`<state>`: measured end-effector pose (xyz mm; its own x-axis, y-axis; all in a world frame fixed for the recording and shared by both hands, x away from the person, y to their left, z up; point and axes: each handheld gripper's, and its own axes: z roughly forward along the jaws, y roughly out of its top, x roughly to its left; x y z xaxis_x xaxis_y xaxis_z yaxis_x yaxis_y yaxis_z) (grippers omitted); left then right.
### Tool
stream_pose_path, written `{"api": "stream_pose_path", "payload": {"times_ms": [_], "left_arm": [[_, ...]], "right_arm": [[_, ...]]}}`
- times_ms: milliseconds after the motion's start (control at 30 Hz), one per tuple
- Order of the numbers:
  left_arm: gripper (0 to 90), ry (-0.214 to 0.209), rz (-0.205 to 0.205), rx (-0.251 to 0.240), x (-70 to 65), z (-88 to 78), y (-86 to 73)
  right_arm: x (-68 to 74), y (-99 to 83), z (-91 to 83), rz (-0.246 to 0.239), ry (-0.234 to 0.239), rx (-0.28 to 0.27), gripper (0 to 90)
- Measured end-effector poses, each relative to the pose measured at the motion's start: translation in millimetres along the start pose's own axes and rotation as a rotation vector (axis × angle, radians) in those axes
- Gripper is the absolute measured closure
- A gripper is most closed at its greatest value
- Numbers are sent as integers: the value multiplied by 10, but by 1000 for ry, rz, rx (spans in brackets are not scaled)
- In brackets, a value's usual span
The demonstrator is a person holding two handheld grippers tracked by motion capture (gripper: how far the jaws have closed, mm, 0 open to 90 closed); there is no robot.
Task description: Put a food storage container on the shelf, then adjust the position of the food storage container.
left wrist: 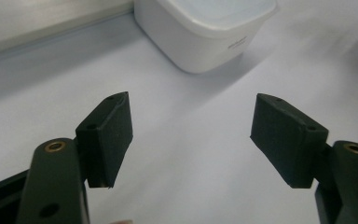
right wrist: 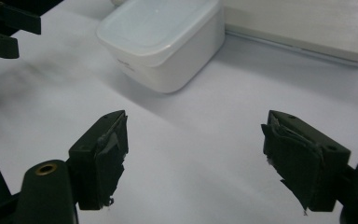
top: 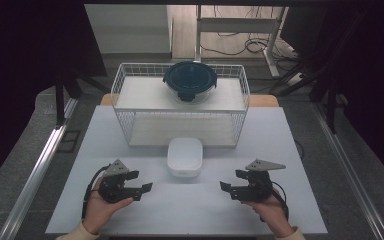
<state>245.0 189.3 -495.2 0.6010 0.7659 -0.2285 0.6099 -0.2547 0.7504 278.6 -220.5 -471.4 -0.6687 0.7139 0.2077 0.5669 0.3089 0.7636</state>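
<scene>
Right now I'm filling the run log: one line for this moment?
left gripper: open, empty | right gripper: open, empty | white container: on table, between them, untouched, lid on

The white container [left wrist: 205, 28] ahead of the left gripper's jaws was cropped by the top edge; its side lettering was illegible.

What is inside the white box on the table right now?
The white box has its pale lid on, so its contents are hidden. Both tools, left and right, are open and apart from it.
</scene>
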Motion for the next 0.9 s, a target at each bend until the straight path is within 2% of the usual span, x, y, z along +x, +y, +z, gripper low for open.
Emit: {"api": "stream_pose_path", "payload": {"times_ms": [100,233,367,600,900], "left_arm": [[285,10,-2,11,28,16,-14],[286,14,-4,-3,29,-6,-11],[307,1,-8,-6,37,-7,10],[319,11,-2,-21,42,-31,46],[334,23,-12,-24,95,-18,70]], "right_arm": [[-1,-17,22,3,-8,17,221],[25,-6,17,-3,-4,14,221],[15,-3,-11,-5,-8,4,221],[-23,-19,-25,20,-17,8,221],[-27,-39,9,9,-24,29,222]]}}
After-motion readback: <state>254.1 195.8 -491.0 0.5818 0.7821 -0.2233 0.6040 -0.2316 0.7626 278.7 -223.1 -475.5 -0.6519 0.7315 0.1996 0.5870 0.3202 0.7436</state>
